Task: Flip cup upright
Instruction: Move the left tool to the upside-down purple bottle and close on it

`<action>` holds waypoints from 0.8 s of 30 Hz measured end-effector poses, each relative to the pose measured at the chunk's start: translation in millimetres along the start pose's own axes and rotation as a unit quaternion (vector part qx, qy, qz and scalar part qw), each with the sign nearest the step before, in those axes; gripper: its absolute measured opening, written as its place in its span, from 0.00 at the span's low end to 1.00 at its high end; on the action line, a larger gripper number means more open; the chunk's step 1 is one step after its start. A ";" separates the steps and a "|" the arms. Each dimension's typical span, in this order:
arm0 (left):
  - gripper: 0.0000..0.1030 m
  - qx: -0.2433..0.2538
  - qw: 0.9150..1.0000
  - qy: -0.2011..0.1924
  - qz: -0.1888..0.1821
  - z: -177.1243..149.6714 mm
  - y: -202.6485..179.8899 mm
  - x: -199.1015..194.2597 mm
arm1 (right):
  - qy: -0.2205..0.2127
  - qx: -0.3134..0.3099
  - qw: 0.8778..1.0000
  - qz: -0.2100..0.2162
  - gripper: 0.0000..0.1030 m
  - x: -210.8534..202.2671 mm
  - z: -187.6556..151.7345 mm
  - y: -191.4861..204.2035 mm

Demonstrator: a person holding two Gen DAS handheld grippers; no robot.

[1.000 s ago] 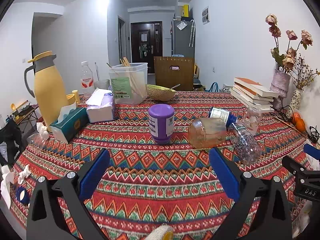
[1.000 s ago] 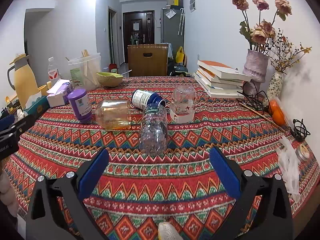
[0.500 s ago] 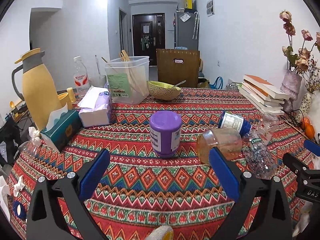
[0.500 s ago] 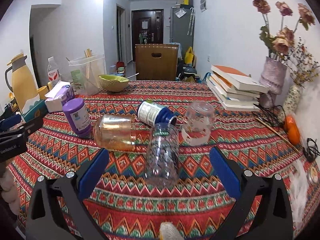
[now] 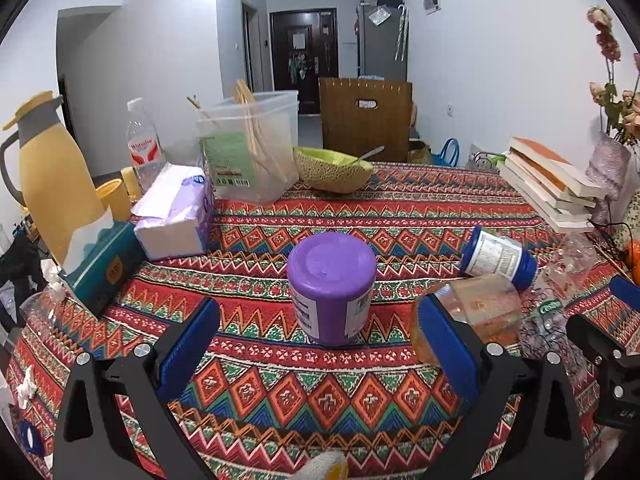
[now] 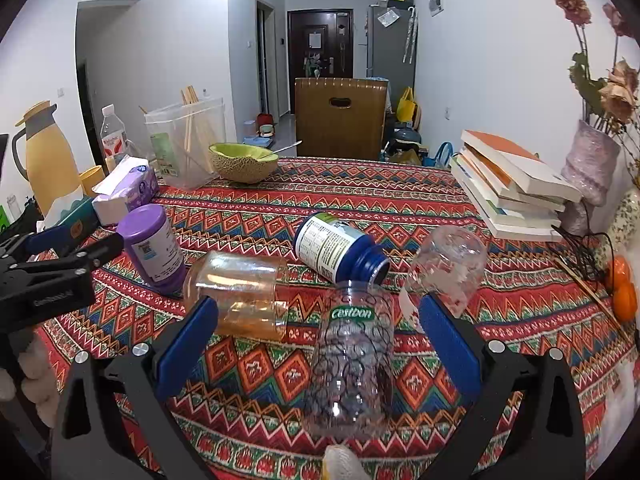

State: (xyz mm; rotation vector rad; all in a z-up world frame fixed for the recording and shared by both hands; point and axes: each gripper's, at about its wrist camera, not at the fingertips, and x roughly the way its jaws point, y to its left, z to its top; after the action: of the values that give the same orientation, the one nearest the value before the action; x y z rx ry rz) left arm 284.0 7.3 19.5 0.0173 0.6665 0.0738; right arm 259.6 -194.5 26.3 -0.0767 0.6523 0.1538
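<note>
As both grippers advance, the wide-open left gripper [image 5: 316, 344] now frames the inverted purple cup [image 5: 331, 286], while the open, empty right gripper [image 6: 318, 342] straddles the clear bottle [image 6: 352, 356] right of it.

My grippers' fingers [image 5: 188, 344] are matt black plastic with smooth blue pads, over a woven cloth [image 5: 360, 392] with a busy zigzag print. The purple jar [image 5: 332, 288] is opaque, slightly glossy plastic with a paper label; the amber jar [image 6: 240, 292] and clear bottle [image 6: 352, 360] are see-through glossy plastic. The chair [image 6: 340, 116] looks like brown wood, the books [image 6: 508, 184] matt paper, the jug [image 5: 52, 176] smooth yellow plastic.
</note>
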 end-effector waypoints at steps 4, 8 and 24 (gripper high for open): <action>0.93 -0.007 1.000 0.012 0.003 2.6 -2.9 16.7 | 0.003 -0.006 1.000 0.010 0.94 8.4 4.6 -2.3; 0.93 -0.017 1.000 0.020 0.004 5.3 -2.0 31.9 | 0.006 -0.017 1.000 0.015 0.94 14.8 7.5 -3.0; 0.61 -0.030 0.998 0.051 -0.009 5.7 3.6 66.8 | 0.013 -0.021 1.000 0.015 0.94 30.9 7.4 -4.2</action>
State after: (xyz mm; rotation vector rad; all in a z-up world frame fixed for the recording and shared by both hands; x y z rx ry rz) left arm 339.7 15.8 -17.1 -0.0515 0.7665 0.0776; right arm 289.0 -194.1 13.4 -0.1088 0.6774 0.1962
